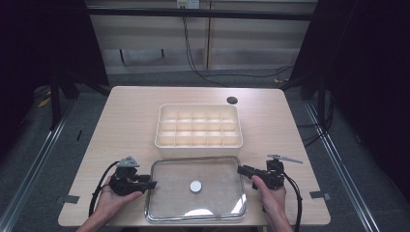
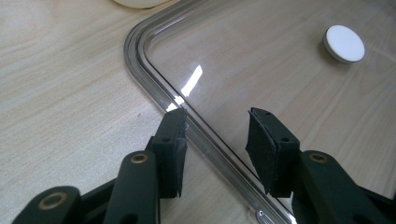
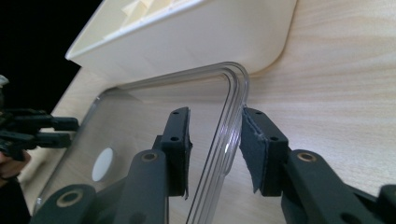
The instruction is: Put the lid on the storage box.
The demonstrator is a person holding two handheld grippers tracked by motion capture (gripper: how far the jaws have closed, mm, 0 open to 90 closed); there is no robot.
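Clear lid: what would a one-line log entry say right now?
left gripper: straddles clear lid rim | right gripper: straddles opposite rim | lid: flat on table

1. The table [image 1: 121,121] looks like pale wood laminate, matt, with fine straight grain
2. The lid [image 1: 169,208] is clear glossy plastic, smooth, with ridged rims that catch bright glare at its 6 o'clock edge
3. Its knob [image 1: 196,186] looks white, matt and smooth
4. The organiser box [image 1: 198,150], at 12 o'clock from the lid, is cream plastic with a soft satin sheen
5. The left gripper [image 2: 217,135] and right gripper [image 3: 215,140] are matt black plastic with brass-coloured rivets; their pads [image 2: 268,149] look rough and rubbery
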